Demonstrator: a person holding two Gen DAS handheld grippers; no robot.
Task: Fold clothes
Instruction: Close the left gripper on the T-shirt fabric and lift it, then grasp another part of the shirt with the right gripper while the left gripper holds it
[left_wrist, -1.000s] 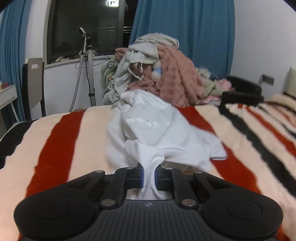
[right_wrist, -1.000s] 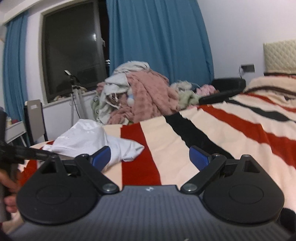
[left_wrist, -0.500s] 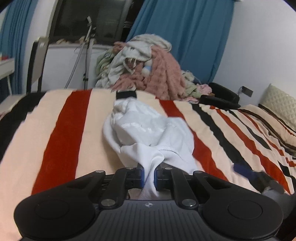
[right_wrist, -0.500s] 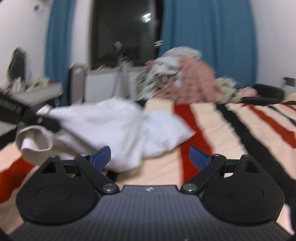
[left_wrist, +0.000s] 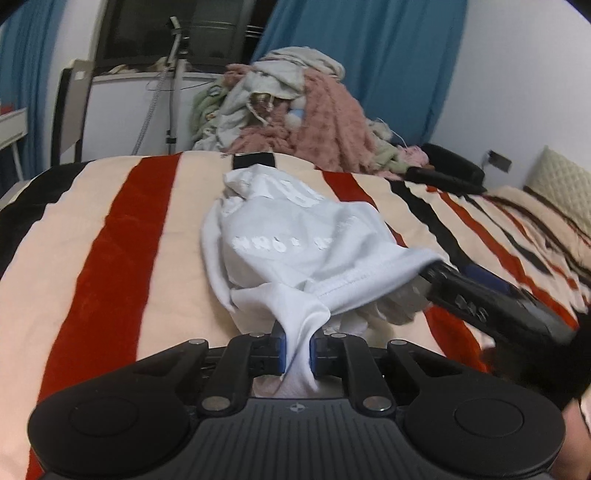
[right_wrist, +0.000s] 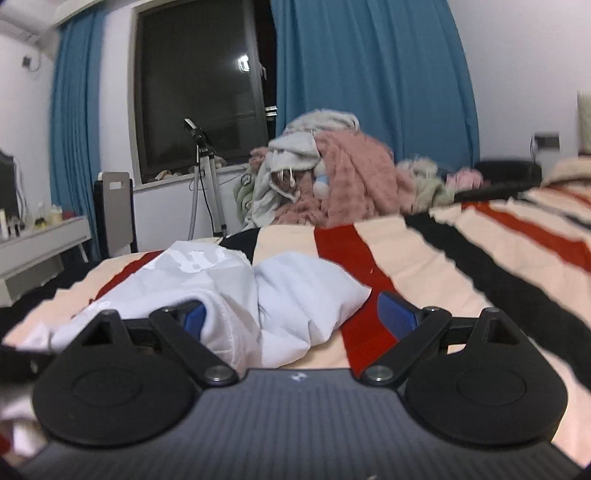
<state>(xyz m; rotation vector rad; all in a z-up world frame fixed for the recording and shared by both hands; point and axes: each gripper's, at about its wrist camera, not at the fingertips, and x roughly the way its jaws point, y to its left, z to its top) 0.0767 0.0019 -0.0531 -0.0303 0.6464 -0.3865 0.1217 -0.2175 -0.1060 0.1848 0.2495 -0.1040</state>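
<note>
My left gripper (left_wrist: 297, 350) is pinched on the white shirt's (left_wrist: 295, 236) near hem, jaws just easing apart, so it could slip onto the striped blanket (left_wrist: 110, 240); right gripper (right_wrist: 291, 314) gapes wide over the bunched hem and may grab two layers

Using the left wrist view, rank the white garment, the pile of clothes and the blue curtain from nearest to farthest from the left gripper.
1. White garment, pinched in the left gripper.
2. Pile of clothes, beyond the bed's far edge.
3. Blue curtain, behind the pile.
</note>
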